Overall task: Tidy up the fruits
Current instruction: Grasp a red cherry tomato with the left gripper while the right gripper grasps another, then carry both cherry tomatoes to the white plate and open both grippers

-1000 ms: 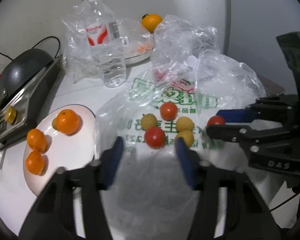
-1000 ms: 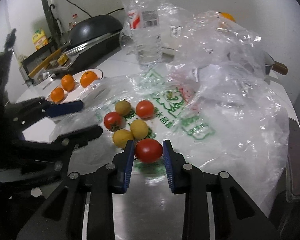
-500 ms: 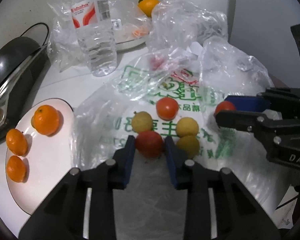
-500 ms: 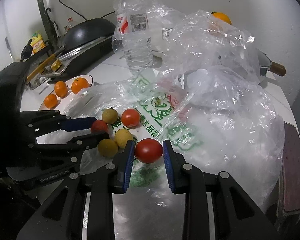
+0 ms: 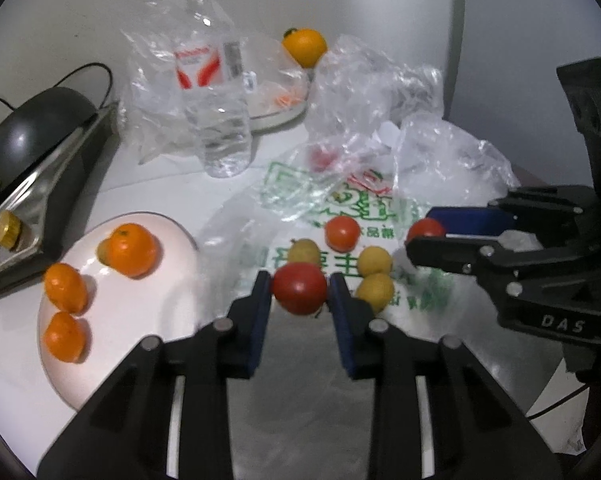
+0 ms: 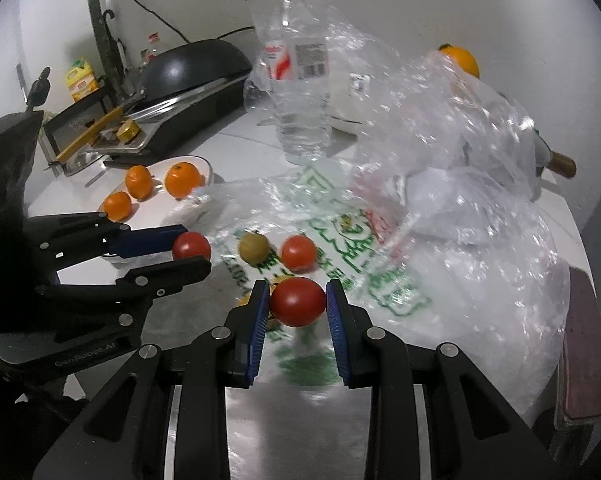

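Left gripper (image 5: 299, 290) fingers clamp a red tomato (image 5: 299, 288); right gripper (image 6: 296, 302) fingers clamp another tomato (image 6: 297, 301), both above the plastic bag (image 5: 340, 200).

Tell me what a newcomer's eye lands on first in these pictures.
Two red tomatoes, each pinched between blue pads: one in the left gripper, one in the right gripper, above the printed plastic bag. To the left, a white plate holds bright oranges; a water bottle stands behind.
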`<state>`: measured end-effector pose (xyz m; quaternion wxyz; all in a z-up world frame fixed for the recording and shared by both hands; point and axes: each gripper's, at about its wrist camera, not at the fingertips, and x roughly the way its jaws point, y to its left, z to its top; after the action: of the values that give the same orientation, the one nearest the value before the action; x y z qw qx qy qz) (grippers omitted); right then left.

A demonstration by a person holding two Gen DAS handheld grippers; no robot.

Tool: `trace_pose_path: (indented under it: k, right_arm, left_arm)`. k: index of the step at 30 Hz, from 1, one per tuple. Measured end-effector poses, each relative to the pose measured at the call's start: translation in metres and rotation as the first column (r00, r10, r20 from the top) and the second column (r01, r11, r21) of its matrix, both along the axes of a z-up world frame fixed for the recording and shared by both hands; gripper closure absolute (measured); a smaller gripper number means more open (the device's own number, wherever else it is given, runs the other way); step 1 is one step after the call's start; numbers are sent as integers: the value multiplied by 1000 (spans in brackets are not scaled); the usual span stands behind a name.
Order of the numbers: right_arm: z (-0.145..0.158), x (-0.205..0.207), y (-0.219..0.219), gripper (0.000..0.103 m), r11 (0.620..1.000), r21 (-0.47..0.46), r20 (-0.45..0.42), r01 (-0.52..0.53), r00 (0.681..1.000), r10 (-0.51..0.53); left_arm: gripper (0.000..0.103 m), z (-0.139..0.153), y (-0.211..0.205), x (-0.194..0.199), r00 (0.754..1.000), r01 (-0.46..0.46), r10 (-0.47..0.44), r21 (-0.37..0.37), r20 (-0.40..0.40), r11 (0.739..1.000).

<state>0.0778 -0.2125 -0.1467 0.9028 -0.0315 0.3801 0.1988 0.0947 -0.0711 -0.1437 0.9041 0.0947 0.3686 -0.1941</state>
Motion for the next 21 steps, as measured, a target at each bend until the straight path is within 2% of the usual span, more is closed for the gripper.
trace_pose_path:
  k: [11,21]
  right_arm:
    - [11,-2,47,72,998,-28,19,-50,999,51]
    - [15,1,88,72,994,-47,19,-103,994,104]
  left_arm:
    - [73,10,45,-15,998,-41,42,-27,40,999]
    - [73,6,84,-22,995,-84,86,-41,50,996]
